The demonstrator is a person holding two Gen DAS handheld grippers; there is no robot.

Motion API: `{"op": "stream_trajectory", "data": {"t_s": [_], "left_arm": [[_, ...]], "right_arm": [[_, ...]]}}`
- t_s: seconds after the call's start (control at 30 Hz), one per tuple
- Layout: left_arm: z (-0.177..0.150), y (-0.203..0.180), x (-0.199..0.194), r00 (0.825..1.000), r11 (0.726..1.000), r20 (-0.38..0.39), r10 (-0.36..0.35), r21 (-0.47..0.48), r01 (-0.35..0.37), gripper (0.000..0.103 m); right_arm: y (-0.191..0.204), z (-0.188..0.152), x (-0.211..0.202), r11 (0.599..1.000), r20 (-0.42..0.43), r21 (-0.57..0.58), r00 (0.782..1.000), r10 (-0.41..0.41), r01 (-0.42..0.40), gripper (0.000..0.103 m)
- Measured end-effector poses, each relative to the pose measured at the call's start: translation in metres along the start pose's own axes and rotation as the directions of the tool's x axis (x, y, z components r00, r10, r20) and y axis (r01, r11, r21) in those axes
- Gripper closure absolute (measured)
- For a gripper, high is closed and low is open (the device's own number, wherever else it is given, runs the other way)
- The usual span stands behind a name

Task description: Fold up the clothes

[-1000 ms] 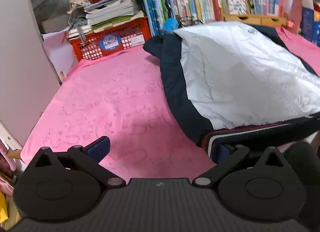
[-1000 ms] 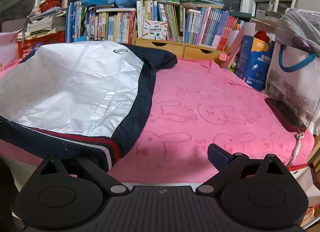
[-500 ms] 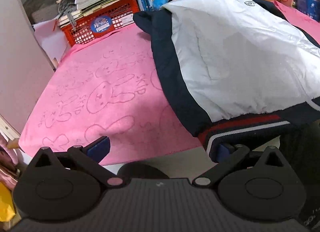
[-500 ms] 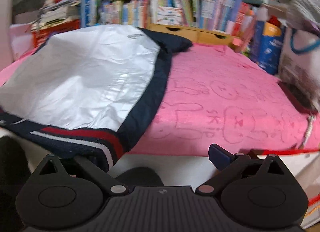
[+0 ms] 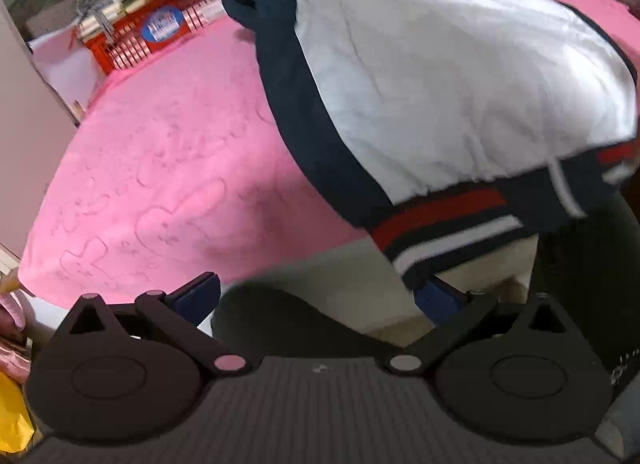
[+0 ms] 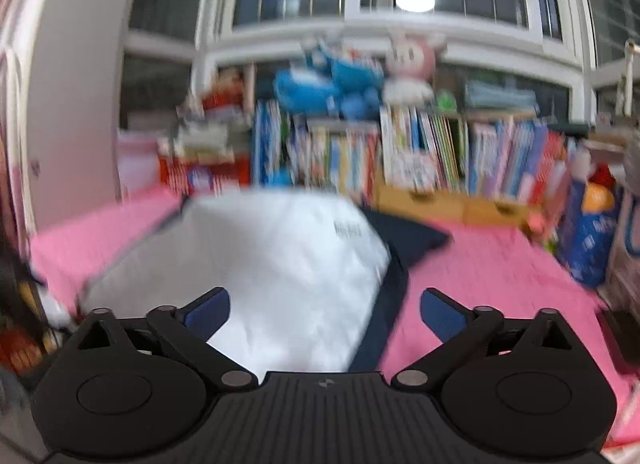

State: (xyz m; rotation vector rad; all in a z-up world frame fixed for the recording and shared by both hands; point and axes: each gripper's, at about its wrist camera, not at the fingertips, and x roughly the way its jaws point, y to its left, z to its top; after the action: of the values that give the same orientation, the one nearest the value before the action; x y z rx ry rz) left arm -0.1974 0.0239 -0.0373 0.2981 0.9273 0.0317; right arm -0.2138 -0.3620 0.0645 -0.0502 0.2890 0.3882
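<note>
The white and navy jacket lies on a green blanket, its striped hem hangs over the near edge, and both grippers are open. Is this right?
Not quite: the blanket is pink, not green, as the left wrist view shows. The rest stands: the jacket lies on it, its striped hem hangs over the near edge, and the left gripper and right gripper are open.

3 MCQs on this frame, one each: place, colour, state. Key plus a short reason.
1. The jacket lies on:
A. a pink blanket
B. a wooden floor
C. a chair

2. The hem stripes are:
A. green and yellow
B. red and white
C. orange only

3. The right gripper is:
A. shut on a sleeve
B. holding a book
C. open, empty

Key:
1 A, the pink blanket spreads under and beside the jacket.
2 B, red and white bands cross the hem.
3 C, its fingers stand wide apart with nothing between.
</note>
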Motion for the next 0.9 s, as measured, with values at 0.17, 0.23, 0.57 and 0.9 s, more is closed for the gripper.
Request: {"op": "stream_trajectory", "data": {"t_s": [0.17,0.23,0.57,0.9], "left_arm": [[-0.004,0.01,-0.01,0.999,0.999,-0.003,0.032,-0.014,-0.032,0.0],[-0.003,0.021,-0.02,0.998,0.998,0.003,0.059,-0.028,-0.059,0.0],[0.069,0.085,-0.063,0.96,0.976,0.238,0.144,-0.194,-0.099,0.0],[0.193,0.007,0.01,0.897,0.987,0.419,-0.139,-0.018,0.161,0.0]], "right_arm": [[0.011,0.028,0.079,0.995,0.06,0.067,0.996,0.068,-0.072,0.0],[0.022,0.037,0.125,0.99,0.057,0.103,0.995,0.088,-0.094,0.0],[0.066,0.016,0.25,0.994,-0.239,0.098,0.969,0.067,-0.044,0.0],[0.024,-0.025,0.172,1.0,-0.427,0.0,0.904,-0.011,0.012,0.0]]}}
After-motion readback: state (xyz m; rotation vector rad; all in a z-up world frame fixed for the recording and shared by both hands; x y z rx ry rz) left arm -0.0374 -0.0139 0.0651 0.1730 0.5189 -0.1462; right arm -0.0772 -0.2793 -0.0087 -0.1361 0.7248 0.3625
